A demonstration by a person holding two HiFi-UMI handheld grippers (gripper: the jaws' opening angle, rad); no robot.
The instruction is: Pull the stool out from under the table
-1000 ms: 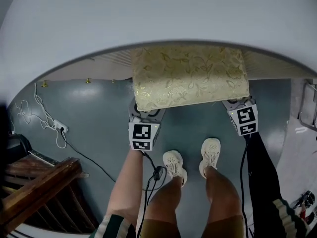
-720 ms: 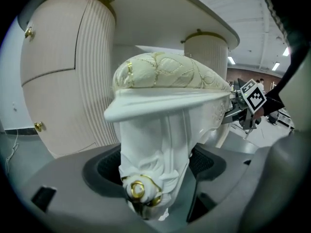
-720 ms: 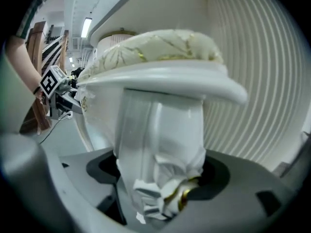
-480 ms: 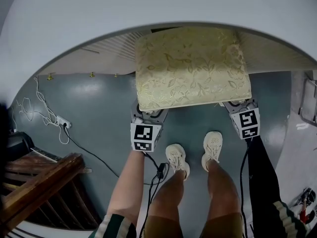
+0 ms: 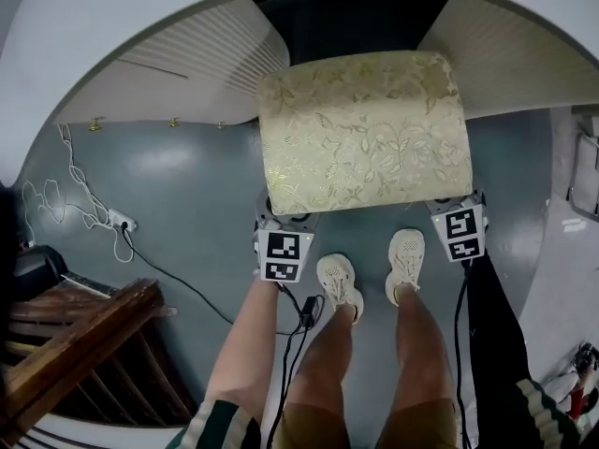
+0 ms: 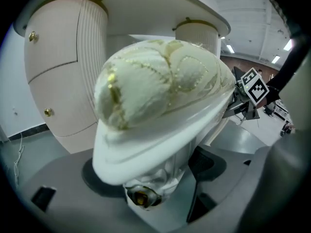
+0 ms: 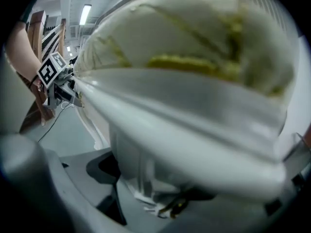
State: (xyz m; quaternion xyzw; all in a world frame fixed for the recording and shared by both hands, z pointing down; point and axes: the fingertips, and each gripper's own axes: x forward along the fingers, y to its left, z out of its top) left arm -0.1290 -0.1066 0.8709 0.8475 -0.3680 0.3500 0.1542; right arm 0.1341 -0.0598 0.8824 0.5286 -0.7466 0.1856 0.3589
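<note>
The stool has a cream and gold floral cushion (image 5: 365,129) and a white frame. It stands just out from under the white round table (image 5: 140,7), in front of my feet. My left gripper (image 5: 281,224) reaches under the cushion's near left corner and is shut on the stool's white leg (image 6: 167,171). Under the near right corner, my right gripper (image 5: 453,210) is shut on the other near leg (image 7: 141,164). In both gripper views the cushion (image 6: 160,81) (image 7: 194,33) fills the frame above the jaws. The cushion hides the fingertips in the head view.
Dark wooden furniture (image 5: 75,344) stands at the lower left. White cables and a power strip (image 5: 117,221) lie on the grey floor to the left. A metal rack (image 5: 585,176) is at the right edge. The table's ribbed base (image 6: 63,81) stands behind the stool.
The stool has slid toward me, out from under the table edge, with both grippers on it. The whole cushion now shows, and a dark gap has opened behind it.
</note>
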